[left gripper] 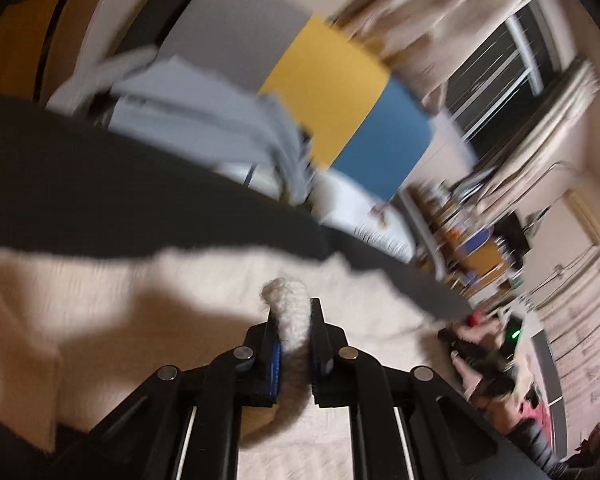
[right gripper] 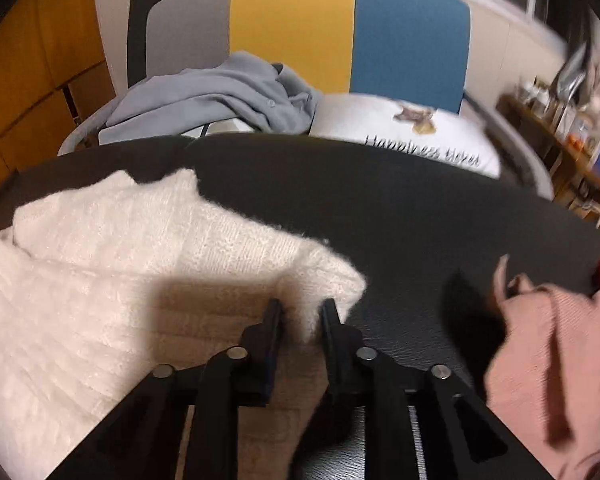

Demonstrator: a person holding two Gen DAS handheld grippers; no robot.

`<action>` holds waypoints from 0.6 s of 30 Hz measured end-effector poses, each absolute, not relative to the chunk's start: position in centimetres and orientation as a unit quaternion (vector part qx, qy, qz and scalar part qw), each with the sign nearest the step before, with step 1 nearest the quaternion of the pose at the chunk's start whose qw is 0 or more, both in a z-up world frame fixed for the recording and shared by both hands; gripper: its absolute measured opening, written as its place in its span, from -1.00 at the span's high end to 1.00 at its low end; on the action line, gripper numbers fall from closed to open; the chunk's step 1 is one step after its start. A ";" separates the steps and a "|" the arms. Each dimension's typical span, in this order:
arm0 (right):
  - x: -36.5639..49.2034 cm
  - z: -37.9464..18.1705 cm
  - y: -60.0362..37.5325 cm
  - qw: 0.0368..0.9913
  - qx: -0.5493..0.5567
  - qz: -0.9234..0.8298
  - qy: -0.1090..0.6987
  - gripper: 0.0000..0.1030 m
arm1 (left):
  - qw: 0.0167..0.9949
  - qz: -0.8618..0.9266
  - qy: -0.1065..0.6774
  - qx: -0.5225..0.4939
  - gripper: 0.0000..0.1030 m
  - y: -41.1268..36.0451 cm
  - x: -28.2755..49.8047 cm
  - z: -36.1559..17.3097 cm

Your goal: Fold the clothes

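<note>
A cream knitted sweater [right gripper: 100, 264] lies spread on a dark table [right gripper: 400, 208]. It also fills the lower left wrist view [left gripper: 100, 300]. My left gripper [left gripper: 293, 312] is shut on a bunched fold of the sweater. My right gripper [right gripper: 302, 312] is shut on the sweater's right corner near the table's middle. The right gripper and the hand holding it show at the right edge of the left wrist view [left gripper: 484, 344], blurred.
A pink garment [right gripper: 548, 360] lies on the table at the right. Behind the table stands a chair with a grey, yellow and blue back [right gripper: 300, 28], holding a grey-blue garment [right gripper: 220, 96] and a white printed cushion [right gripper: 412, 132]. Shelves [right gripper: 572, 136] stand at the far right.
</note>
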State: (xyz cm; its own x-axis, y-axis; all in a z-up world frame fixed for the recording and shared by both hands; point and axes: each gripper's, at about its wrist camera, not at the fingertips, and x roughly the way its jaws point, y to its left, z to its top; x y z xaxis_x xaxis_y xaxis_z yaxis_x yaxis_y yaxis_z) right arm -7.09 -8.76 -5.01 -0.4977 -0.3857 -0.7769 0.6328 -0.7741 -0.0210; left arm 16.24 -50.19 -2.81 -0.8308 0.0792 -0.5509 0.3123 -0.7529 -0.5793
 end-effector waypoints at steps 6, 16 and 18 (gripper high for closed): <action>-10.7 -4.5 -5.2 0.239 0.417 -0.874 0.077 0.99 | 0.103 -0.861 0.346 0.357 0.82 -50.6 11.9 -6.0; -8.1 -6.0 -8.8 0.319 0.444 -0.832 0.095 -0.30 | 0.122 -0.837 0.350 0.402 0.76 -50.8 13.0 -9.1; -7.2 -7.1 -10.0 0.322 0.436 -0.828 0.141 0.20 | 0.102 -0.847 0.368 0.371 0.78 -50.9 13.9 -7.8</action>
State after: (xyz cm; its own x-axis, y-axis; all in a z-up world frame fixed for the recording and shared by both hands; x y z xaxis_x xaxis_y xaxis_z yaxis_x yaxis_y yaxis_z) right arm -7.20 -10.02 -7.06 -0.4122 -0.4104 -0.8134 0.6562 -0.7531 0.0473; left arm 13.92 -50.88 -7.82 -0.7043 0.1005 -0.7027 0.4453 -0.7084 -0.5476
